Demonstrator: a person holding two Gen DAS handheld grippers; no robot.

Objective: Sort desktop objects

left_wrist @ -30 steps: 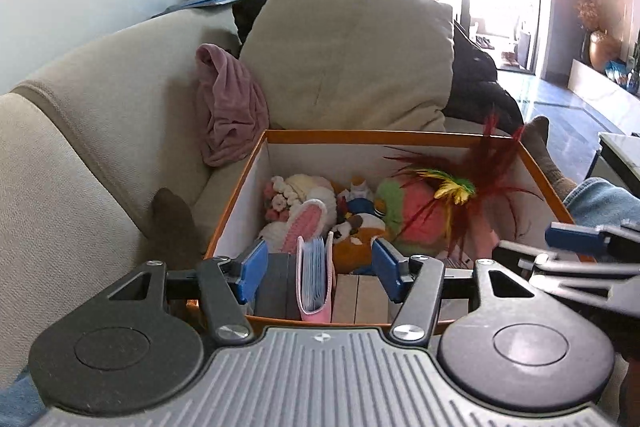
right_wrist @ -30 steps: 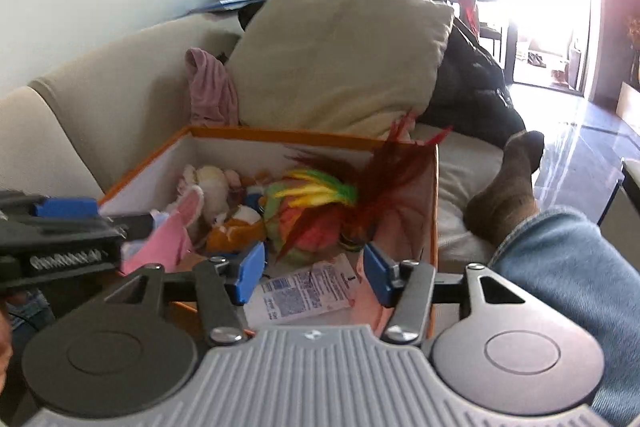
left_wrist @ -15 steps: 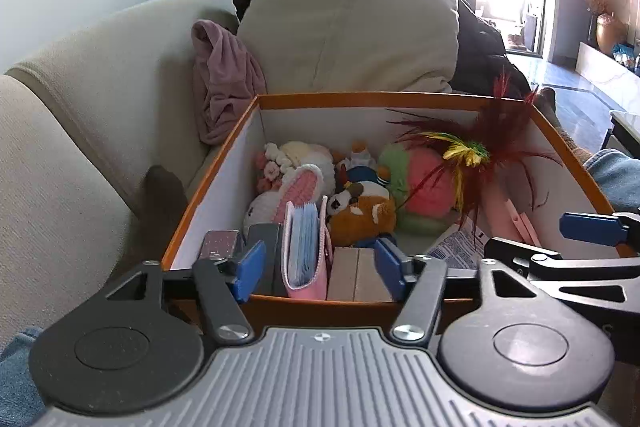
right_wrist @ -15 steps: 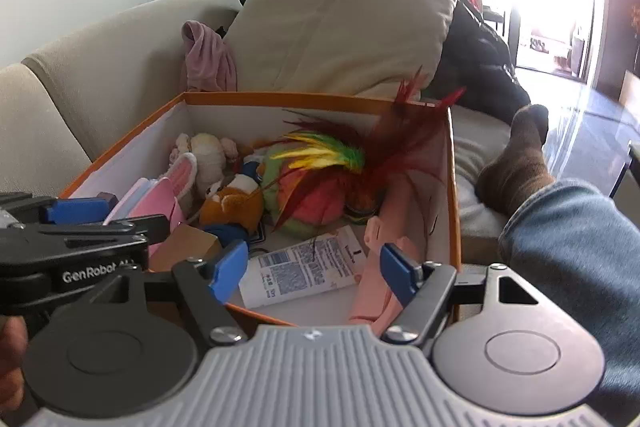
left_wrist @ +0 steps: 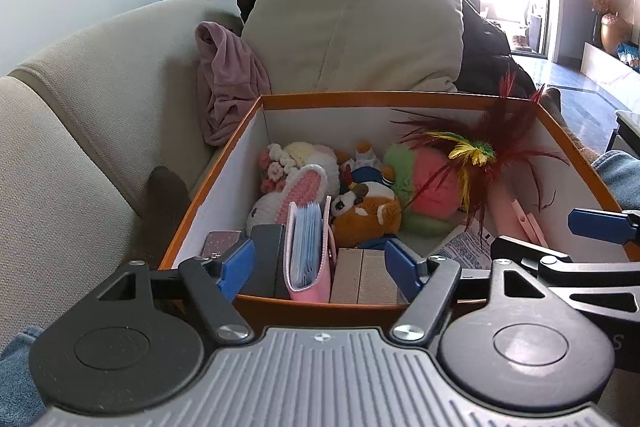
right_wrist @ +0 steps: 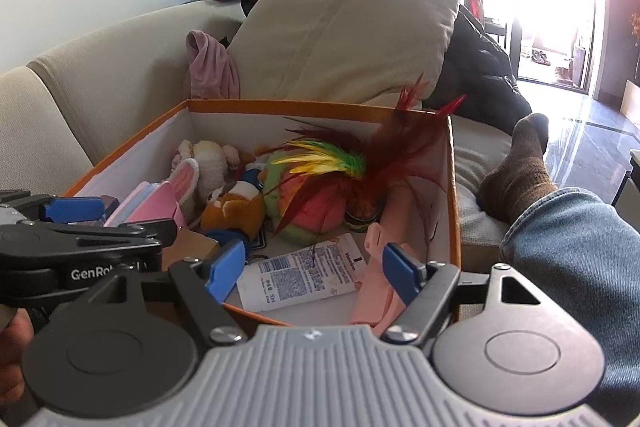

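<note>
Claws, left [left_wrist: 318,263] and right [right_wrist: 314,267], both spread apart and empty at the near rim of the orange box [left_wrist: 360,98].

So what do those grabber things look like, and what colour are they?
Each gripper has a ribbed grey body, two round black discs and black arms with silver screws, ending in blue pads. The left gripper and right gripper look alike. White letters reading "GenRo" show on the left one's side. No cables show. A blue denim leg lies beside them.
</note>
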